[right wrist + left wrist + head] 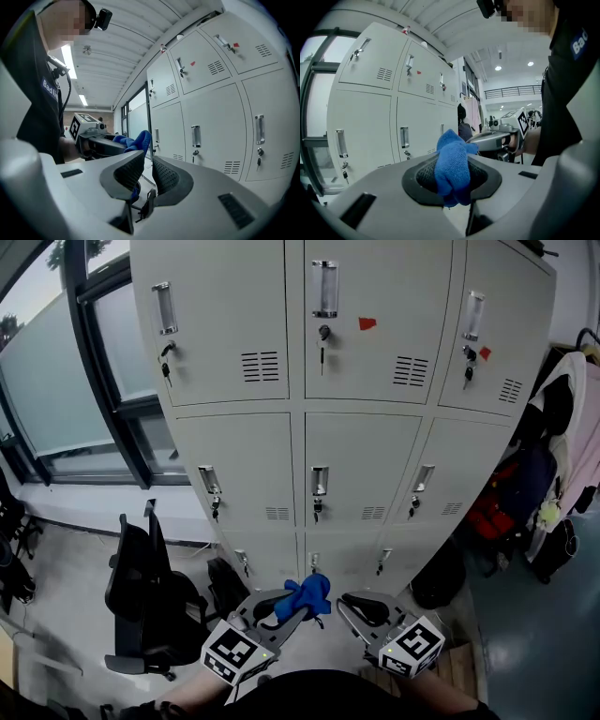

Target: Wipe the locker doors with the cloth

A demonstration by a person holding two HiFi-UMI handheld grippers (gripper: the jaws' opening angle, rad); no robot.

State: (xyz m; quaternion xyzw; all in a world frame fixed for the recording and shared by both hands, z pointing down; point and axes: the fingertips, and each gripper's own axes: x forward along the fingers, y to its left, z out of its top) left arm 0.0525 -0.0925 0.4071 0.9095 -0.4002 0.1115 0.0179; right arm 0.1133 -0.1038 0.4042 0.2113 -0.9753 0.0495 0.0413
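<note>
A window point(56, 381) fills the far left of the head view, and a black office chair point(141, 592) stands on the floor below it. The grey metal lockers point(361, 456) rise in three columns of doors, each with a chrome handle. A small red tag point(367, 323) sits on the top middle door.

Both grippers are held low and close to the person's body, side by side and near each other, pointing towards the bottom row of doors. The left gripper point(298, 604) is angled up and to the right. Its jaws are clamped on the blue cloth point(307, 597), which bunches up out of the tips and hangs clear of the lockers, touching no door. In the left gripper view the cloth point(452, 168) is pinched between the black pads and spills over both sides.

The right gripper point(361, 606) angles up and to the left. In its own view its jaws point(149, 171) are drawn almost together, with only a thin slit between the ribbed pads and nothing in it.

Coats and bags point(562, 456) hang to the right of the lockers.
</note>
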